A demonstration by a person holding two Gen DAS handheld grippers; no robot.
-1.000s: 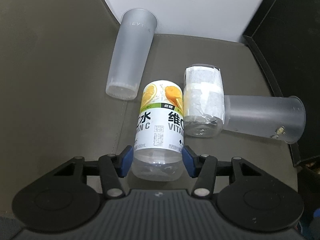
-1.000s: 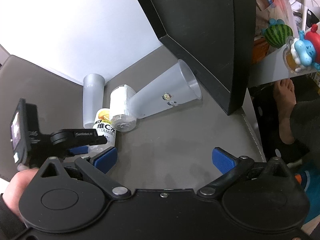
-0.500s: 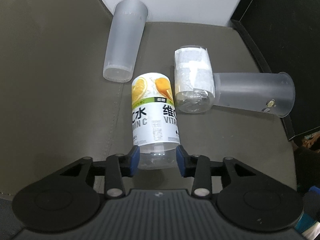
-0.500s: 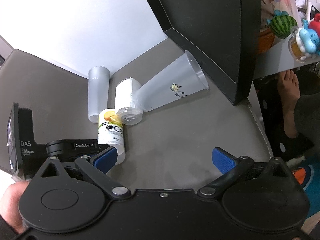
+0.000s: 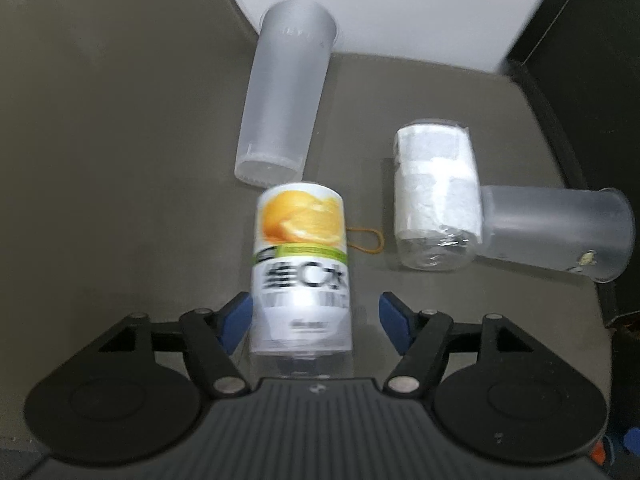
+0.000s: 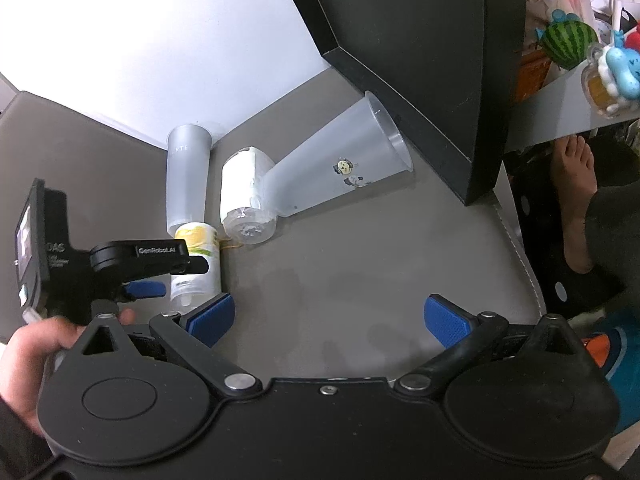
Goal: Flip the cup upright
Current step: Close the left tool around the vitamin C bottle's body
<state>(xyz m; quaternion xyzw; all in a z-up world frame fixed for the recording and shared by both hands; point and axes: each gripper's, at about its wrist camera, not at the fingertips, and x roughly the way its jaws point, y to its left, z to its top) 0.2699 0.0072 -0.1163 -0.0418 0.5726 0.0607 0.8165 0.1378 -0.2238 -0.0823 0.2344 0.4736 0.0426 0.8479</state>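
An orange-labelled vitamin drink cup stands between the fingers of my left gripper, whose jaws are open; the left pad is at its side, the right pad is apart from it. It also shows in the right wrist view, upright on the grey mat. A frosted cup lies on its side behind it. A second frosted cup lies at the right, touching a paper-wrapped clear cup. My right gripper is open and empty over bare mat.
A yellow rubber band lies on the mat between the drink cup and the wrapped cup. A black box stands at the back right, a white wall behind. The mat's right edge drops toward the floor.
The drink cup has gone from lying on its side in my shut left gripper to standing. The left jaws have opened. The rubber band is now uncovered.
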